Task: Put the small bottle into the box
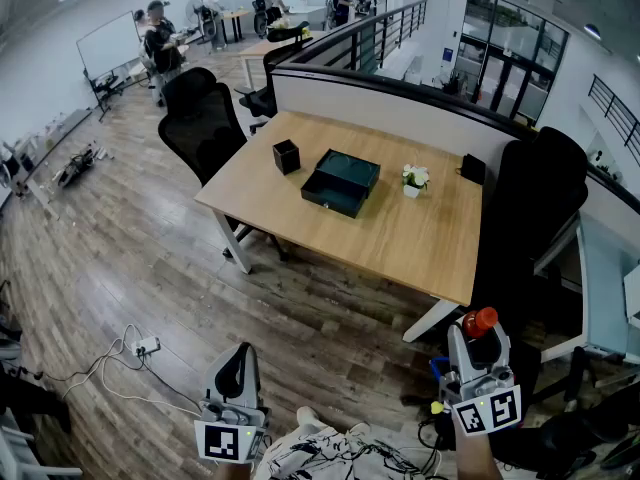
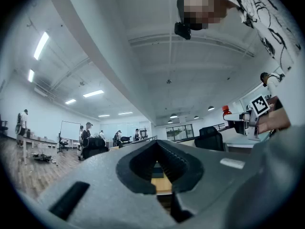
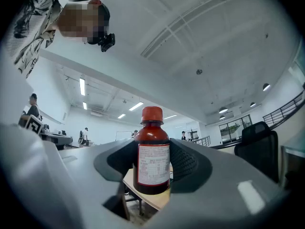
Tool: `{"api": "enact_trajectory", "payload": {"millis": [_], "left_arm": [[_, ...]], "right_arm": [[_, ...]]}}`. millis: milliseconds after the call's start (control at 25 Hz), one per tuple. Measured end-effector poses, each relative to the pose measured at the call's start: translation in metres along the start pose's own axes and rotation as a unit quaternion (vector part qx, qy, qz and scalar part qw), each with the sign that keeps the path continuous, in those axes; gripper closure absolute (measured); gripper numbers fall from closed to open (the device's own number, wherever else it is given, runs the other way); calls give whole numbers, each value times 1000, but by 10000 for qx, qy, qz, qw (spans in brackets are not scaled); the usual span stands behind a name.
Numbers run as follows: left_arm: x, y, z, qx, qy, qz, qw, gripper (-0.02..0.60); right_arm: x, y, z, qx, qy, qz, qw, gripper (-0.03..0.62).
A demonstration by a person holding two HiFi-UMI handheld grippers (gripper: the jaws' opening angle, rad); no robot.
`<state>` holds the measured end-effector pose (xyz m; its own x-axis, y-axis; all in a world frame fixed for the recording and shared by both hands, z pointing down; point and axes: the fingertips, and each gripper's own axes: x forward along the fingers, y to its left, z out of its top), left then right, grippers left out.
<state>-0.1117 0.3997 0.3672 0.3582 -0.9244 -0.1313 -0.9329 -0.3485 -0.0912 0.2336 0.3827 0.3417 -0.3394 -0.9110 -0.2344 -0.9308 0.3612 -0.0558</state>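
A small brown bottle with a red cap stands upright between the jaws of my right gripper, low at the right of the head view, well short of the desk. In the right gripper view the pads press on both sides of the bottle, so the right gripper is shut on it. The box is dark green, lies open in the middle of the wooden desk and is empty. My left gripper is low at the left with its jaws together and nothing in them.
On the desk stand a black cube holder, a small potted plant and a black item. Black office chairs flank the desk. A power strip with cables lies on the wooden floor. People are at the far back.
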Motion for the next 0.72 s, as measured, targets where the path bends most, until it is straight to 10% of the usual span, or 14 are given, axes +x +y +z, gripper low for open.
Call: {"api": "enact_trajectory", "payload": {"millis": [720], "left_arm": [[15,19,-8,-127,8,-16,9999,583]], "right_arm": [[20,19,2,56,-141,178,9997,365]]}}
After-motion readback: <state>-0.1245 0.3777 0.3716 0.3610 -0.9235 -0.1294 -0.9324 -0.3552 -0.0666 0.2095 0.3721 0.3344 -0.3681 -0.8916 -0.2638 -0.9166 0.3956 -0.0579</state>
